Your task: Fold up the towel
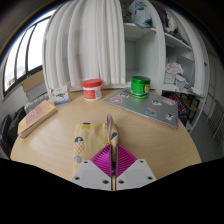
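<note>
Hand-held gripper (112, 165) at lower centre, magenta pads pinched on pale yellow patterned cloth towel (92, 140) over round wooden desk (160, 145). Red tub (92, 89), green tub (140, 86) beyond, mid-frame.

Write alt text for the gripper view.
The gripper, jaws closed on the edge of a towel, holds it over a round wooden table. Beyond stand a red tub and a green tub.

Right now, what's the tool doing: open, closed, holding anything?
Tool: closed, with the pink pads pinching an edge of the yellowish towel, which lies on the round table just ahead of the fingers.
</note>
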